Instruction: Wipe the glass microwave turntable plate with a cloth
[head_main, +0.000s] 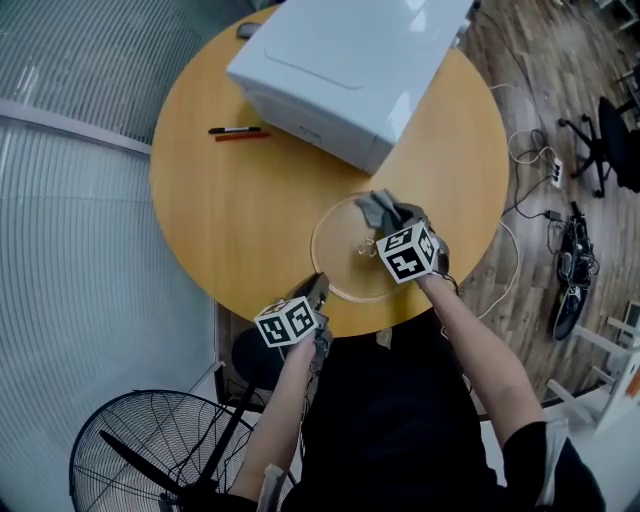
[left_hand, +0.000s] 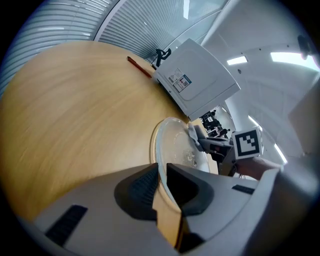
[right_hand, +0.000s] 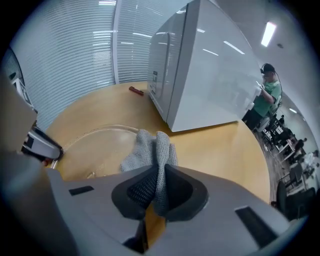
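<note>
A clear glass turntable plate (head_main: 338, 272) lies flat on the round wooden table (head_main: 230, 210), near its front edge. My left gripper (head_main: 318, 287) is at the plate's near rim. In the left gripper view the rim (left_hand: 162, 150) runs between the two dark pads, and the left gripper (left_hand: 161, 182) is shut on it. My right gripper (head_main: 388, 222) hovers over the plate's far side, shut on a bunched grey cloth (head_main: 378, 207). In the right gripper view the cloth (right_hand: 150, 150) sticks out past the right gripper (right_hand: 159, 187), hanging over the plate (right_hand: 95, 145).
A white microwave (head_main: 350, 65) stands at the back of the table, close behind the plate. Two pens (head_main: 238, 132) lie to its left. A floor fan (head_main: 150, 440) stands at the front left, cables and an office chair (head_main: 610, 140) at the right.
</note>
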